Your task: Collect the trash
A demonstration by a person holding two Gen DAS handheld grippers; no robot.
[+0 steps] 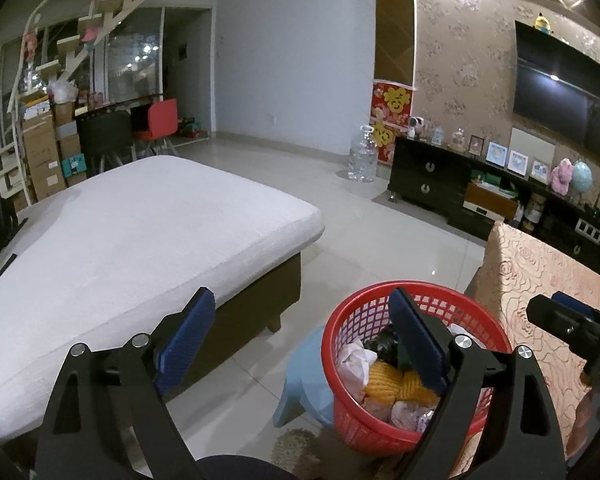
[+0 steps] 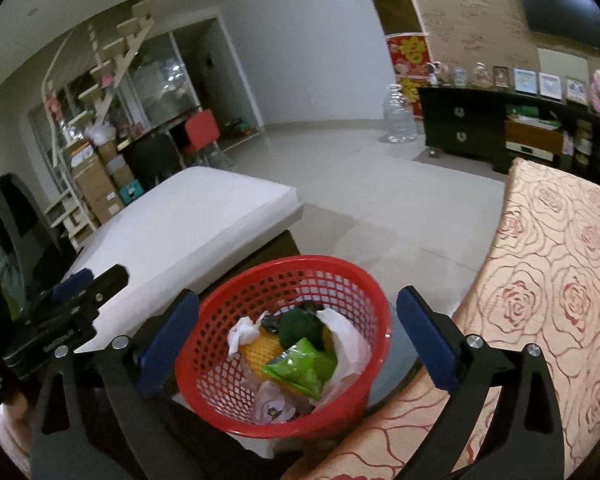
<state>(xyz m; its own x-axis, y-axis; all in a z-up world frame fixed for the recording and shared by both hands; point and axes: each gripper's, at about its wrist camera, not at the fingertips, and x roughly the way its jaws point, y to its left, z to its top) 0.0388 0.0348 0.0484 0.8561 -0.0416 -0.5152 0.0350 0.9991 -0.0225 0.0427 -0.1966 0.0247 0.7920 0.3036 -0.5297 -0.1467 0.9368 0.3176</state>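
A white cushioned seat (image 1: 140, 232) is seen at left in both views, with the red basket (image 1: 340, 364) right of it on the tiled floor and a rose-patterned cloth (image 1: 540, 280) at far right. Only the left wrist view shows the pale blue stool (image 1: 304, 384) touching the basket's left side and the dark television (image 1: 560, 88) on the wall. Only the right wrist view shows the green packet (image 2: 300, 368) lying on top of the trash, beside a crumpled tissue (image 2: 242, 332), a yellow net (image 2: 260, 348) and a white bag (image 2: 348, 336). In the left view the basket's contents are partly hidden by the right finger, and its far rim is cut by that finger. The items deep in the basket are hard to make out. The left gripper (image 1: 304, 344) is held wide open with nothing between its pads; its right finger overlaps the basket in the picture, contact not determinable. The right gripper (image 2: 296, 336) is spread wide above the basket, empty, its blue pads flanking the rim without touching it.
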